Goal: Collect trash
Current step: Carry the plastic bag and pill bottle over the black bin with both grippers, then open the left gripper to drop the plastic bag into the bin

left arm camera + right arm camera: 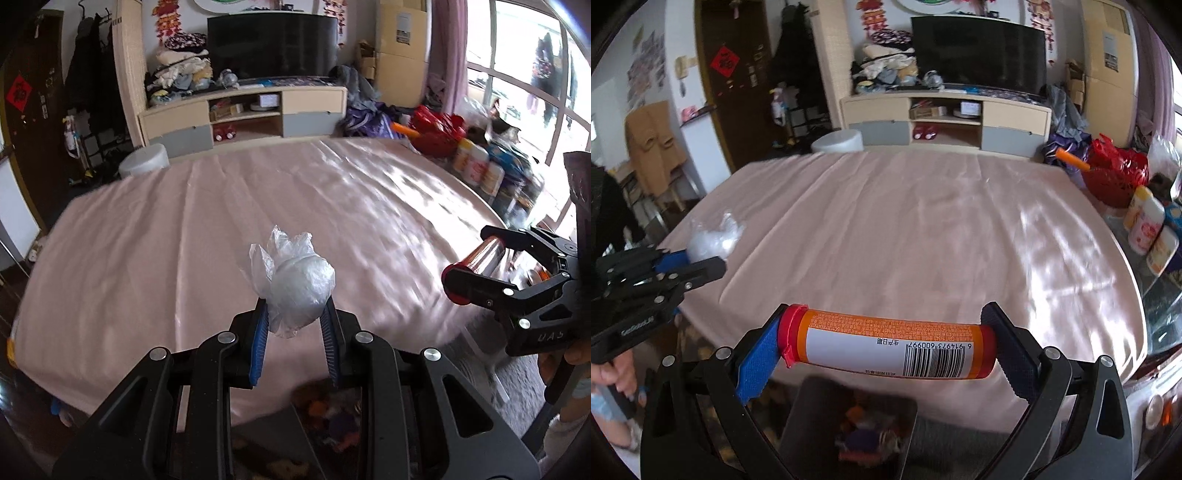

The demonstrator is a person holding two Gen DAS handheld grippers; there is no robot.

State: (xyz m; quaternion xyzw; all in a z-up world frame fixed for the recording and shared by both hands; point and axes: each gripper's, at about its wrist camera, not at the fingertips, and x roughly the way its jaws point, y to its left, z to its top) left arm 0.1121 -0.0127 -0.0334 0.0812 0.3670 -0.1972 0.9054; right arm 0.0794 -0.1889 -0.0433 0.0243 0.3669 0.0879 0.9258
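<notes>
Nearest the viewer, the left gripper (295, 314) is clamping a crumpled ball of clear plastic wrap (299, 291) between its blue ribbed pads (258, 343), the loose end of the wrap sticking up above the fingers. Beside it, the right gripper (886, 347) is gripping an orange cylindrical tube with a red cap and a white barcode label (890, 345) lengthwise, one pad pressing on the cap and the other on the base, so the tube is lying crosswise between the fingers. Both pieces of trash are being held in the air at the near edge of the table draped in a pale pink cloth (905, 236). Just below the two tools, on the floor, a dark square-mouthed waste bin (849, 424) is standing with colourful scraps blurred inside it. Along the table's right side, white and yellow plastic bottles (1145, 221) are standing together, with a red woven basket (1115, 177) behind them and an orange stick jutting out near it. Past the far edge of the cloth, a round white stool (838, 142) is showing. Against the far wall, a low cream and grey TV cabinet (945, 118) is carrying a dark flat television (979, 51) and a heap of folded clothes (886, 70), and cardboard boxes (1108, 55) are stacked at the right beside the window curtain
</notes>
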